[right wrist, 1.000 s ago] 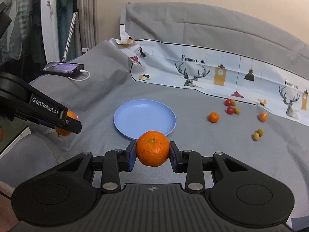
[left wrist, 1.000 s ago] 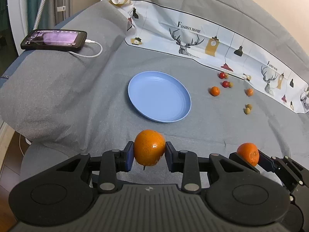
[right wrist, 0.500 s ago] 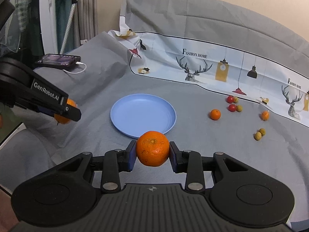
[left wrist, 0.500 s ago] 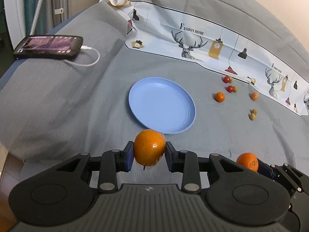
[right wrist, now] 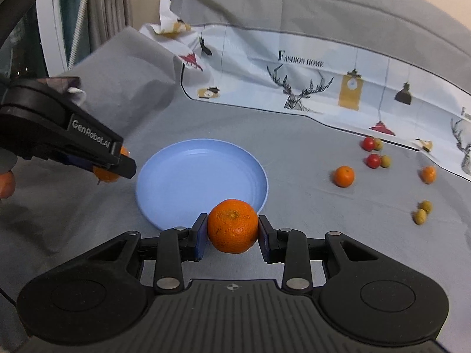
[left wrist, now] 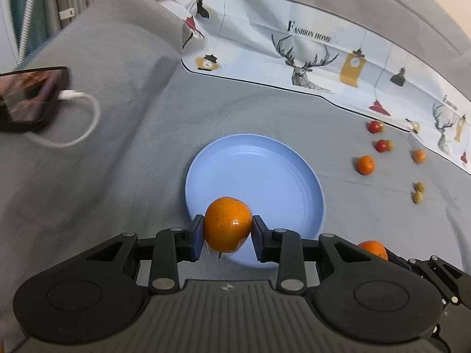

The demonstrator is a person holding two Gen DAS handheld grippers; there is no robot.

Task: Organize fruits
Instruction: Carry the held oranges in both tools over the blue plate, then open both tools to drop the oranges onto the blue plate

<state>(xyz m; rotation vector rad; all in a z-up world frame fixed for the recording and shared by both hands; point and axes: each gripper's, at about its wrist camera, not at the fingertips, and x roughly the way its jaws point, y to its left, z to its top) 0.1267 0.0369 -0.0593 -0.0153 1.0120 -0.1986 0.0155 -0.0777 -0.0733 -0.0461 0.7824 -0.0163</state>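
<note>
My left gripper [left wrist: 228,229] is shut on a smooth orange [left wrist: 227,224], held over the near rim of the light blue plate [left wrist: 259,173]. My right gripper [right wrist: 233,231] is shut on a rougher tangerine [right wrist: 233,226] just in front of the plate [right wrist: 200,176], at its near right edge. In the right wrist view the left gripper [right wrist: 117,163] comes in from the left with its orange [right wrist: 107,174] beside the plate's left rim. The right gripper's tangerine [left wrist: 372,249] peeks in at the lower right of the left wrist view. The plate holds nothing.
Loose fruit lies right of the plate on the grey cloth: a small orange [right wrist: 343,176], another [right wrist: 428,174], red cherry tomatoes [right wrist: 373,160], olive-coloured fruits [right wrist: 422,212]. A printed deer cloth [right wrist: 309,73] lines the back. A phone [left wrist: 26,97] with a white cable lies at left.
Both grippers have moved forward and down towards the plate, each keeping its fruit. The plate and loose fruit look larger and nearer; the phone has slid to the left edge.
</note>
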